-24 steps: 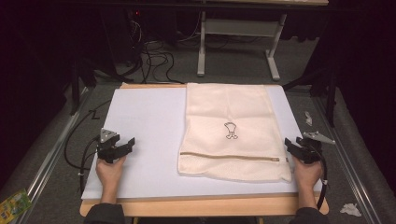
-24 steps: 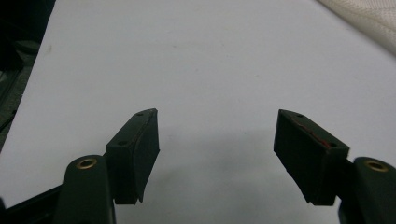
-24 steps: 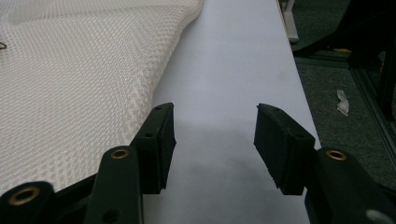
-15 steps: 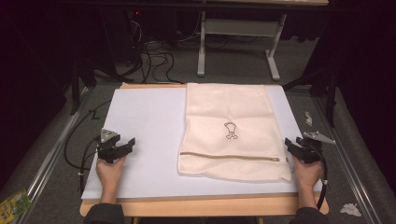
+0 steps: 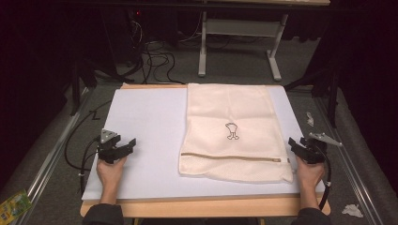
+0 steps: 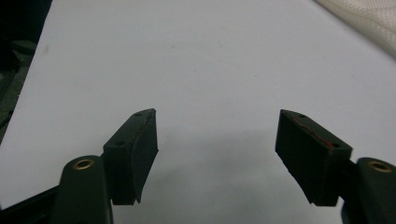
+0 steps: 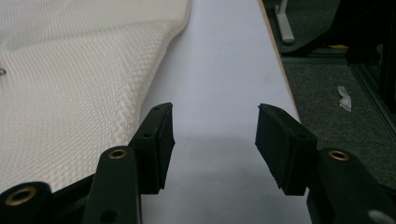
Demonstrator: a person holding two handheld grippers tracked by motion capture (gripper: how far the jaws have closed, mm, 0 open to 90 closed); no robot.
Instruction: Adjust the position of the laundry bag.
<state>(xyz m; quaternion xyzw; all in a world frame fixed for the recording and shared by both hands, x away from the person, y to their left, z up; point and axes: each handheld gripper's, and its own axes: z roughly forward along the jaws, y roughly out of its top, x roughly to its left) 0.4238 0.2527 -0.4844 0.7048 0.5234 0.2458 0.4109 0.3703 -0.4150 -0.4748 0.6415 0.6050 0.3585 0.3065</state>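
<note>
Landmark: cream mesh laundry bag, lying flat on the right half of the white board. Zipper runs across the bag near its near edge; a small dark emblem sits mid-bag. The bag's far edge reaches almost to the board's far edge; its right edge leaves a narrow bare strip of board on that side.

Left gripper: well left of the bag, near the board's left edge. Jaws spread, nothing between them. In the left gripper view bare white board lies under and ahead of the jaws, and a corner of the bag shows at upper right. A wide stretch of open board lies between this gripper and the bag's left edge.

Right gripper: just beside the bag's near right corner, over the narrow strip. Jaws spread, holding nothing. In the right gripper view the bag's edge runs just left of the left jaw; the board's wooden rim runs close on the right, floor beyond it. Little side room here.

Wooden table edge shows nearest the person, beyond the bag's near edge.
</note>
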